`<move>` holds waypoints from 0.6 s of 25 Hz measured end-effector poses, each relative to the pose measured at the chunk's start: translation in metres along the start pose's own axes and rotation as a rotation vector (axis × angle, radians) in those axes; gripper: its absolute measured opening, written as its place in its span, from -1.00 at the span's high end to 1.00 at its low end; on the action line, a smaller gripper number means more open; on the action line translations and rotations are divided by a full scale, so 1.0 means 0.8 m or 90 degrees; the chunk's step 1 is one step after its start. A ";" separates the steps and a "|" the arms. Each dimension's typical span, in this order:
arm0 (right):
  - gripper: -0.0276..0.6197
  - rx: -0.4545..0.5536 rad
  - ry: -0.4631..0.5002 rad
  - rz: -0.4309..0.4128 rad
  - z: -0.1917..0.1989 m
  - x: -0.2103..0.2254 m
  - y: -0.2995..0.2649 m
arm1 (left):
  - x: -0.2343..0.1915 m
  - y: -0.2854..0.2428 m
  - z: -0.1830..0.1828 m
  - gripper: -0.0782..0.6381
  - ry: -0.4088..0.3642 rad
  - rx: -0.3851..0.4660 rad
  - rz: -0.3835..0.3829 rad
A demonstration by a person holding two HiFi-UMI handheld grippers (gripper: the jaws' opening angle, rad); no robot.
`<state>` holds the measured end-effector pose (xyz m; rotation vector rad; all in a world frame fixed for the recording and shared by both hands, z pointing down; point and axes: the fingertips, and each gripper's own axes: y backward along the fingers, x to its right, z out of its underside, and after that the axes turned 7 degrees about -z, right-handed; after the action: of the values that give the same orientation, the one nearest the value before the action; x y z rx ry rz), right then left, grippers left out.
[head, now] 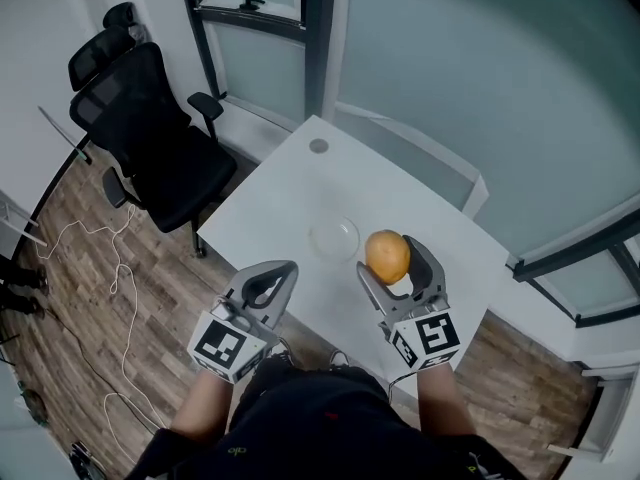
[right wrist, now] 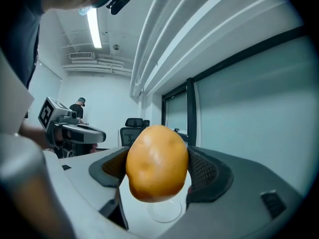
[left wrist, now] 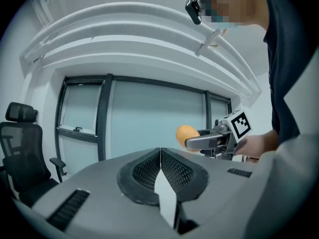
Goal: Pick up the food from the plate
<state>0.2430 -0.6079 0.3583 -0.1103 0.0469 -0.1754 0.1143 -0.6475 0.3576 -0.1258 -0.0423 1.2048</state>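
We see the right gripper (head: 392, 260) pinching the orange food (head: 386, 254) between its jaws, above the white table (head: 300, 183) beside the clear plate (head: 320, 240); the left gripper (head: 280, 271) is empty, jaws pressed together.

Office: swivel chair (head: 140, 118), glass partitions (head: 470, 78), white table (head: 290, 198).

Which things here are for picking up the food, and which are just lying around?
For the job: orange food, gripped by the right gripper; clear plate, empty.
Just lying about: left gripper, shut, empty; black office chair; white cable on the floor; small round disc at the table's far end.
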 end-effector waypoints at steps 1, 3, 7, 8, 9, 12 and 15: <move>-0.23 0.015 0.006 0.005 -0.012 -0.003 0.006 | 0.002 0.003 -0.005 0.72 -0.003 0.007 0.001; -0.23 0.042 0.022 0.017 -0.034 -0.007 0.015 | 0.002 0.004 -0.015 0.72 -0.003 0.017 0.000; -0.23 0.073 0.057 0.030 -0.060 -0.012 0.025 | -0.002 0.000 -0.036 0.72 -0.015 0.046 0.003; -0.23 0.076 0.059 0.033 -0.064 -0.012 0.027 | -0.002 0.000 -0.040 0.72 -0.021 0.053 0.006; -0.23 0.078 0.059 0.034 -0.066 -0.012 0.029 | -0.002 0.001 -0.043 0.72 -0.026 0.057 0.009; -0.23 0.072 0.057 0.036 -0.068 -0.011 0.026 | -0.003 0.000 -0.049 0.72 -0.029 0.057 0.013; -0.23 0.067 0.061 0.036 -0.070 -0.013 0.023 | -0.004 0.001 -0.051 0.72 -0.027 0.058 0.018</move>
<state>0.2330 -0.5943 0.3010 0.0051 0.1358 -0.1264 0.1164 -0.6529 0.3168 -0.0203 -0.0226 1.2356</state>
